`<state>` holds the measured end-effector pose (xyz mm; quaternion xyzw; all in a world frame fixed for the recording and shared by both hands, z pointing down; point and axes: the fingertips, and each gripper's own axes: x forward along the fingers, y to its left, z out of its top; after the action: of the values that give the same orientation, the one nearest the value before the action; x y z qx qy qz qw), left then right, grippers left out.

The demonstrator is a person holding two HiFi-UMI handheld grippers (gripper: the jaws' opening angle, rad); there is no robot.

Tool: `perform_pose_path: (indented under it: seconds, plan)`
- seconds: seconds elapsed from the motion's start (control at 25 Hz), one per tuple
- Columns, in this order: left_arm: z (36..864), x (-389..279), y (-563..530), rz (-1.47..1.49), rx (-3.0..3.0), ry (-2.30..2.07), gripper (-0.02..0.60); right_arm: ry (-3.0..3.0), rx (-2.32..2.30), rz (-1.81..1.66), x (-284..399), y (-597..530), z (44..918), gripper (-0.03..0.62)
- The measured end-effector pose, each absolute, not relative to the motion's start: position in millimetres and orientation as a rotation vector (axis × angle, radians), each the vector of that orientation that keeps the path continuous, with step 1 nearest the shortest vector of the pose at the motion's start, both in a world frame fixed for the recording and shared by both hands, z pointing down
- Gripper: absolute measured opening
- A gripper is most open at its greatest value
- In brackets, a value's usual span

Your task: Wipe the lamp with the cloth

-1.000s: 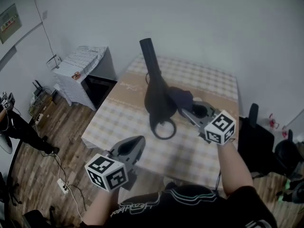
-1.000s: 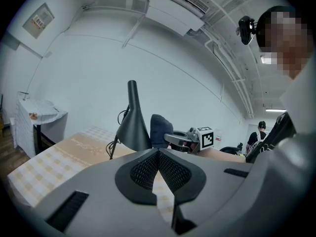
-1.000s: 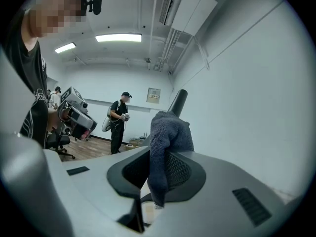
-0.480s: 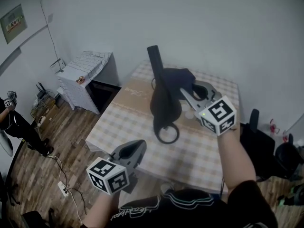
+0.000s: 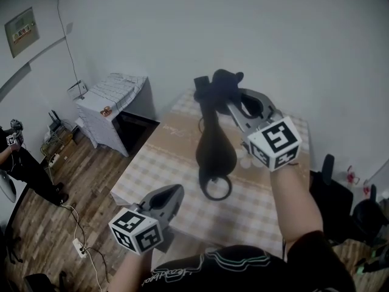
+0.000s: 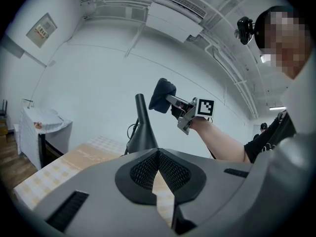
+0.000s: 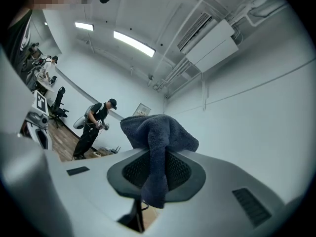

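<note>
A black lamp [image 5: 214, 148] with a ring base and a tall neck stands on the checked table [image 5: 267, 199]. My right gripper [image 5: 228, 99] is shut on a dark blue cloth [image 5: 222, 83], which it holds against the top end of the lamp's neck. In the right gripper view the cloth [image 7: 158, 137] hangs bunched between the jaws. My left gripper [image 5: 173, 192] is low at the table's near edge, shut and holding nothing, apart from the lamp. From the left gripper view the lamp [image 6: 142, 130] rises ahead, the cloth [image 6: 162, 94] beside its top.
A white cabinet [image 5: 112, 96] under a checked cover stands left of the table, with a dark box beside it. Another person [image 5: 18, 157] stands at the far left on the wood floor. Black chairs [image 5: 331, 184] are to the right. A white wall lies behind.
My right gripper has lifted the cloth from the lamp's wide lower body up along the neck to its top. The left gripper has hardly moved.
</note>
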<state>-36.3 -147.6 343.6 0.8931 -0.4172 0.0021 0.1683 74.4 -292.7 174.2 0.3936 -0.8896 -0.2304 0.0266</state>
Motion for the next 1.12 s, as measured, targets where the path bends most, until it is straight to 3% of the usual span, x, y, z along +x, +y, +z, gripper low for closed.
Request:
perform_pose_path:
  seconds: [0.44, 1.12]
  plan:
    - [344, -56, -172, -0.004, 2.494, -1.240, 0.000, -2.777, 1.342, -0.749, 64, -335, 138, 0.061]
    - [357, -73, -180, 0.009, 2.435, -1.253, 0.000, -2.745, 1.214, -0.693, 29, -352, 187, 0.061]
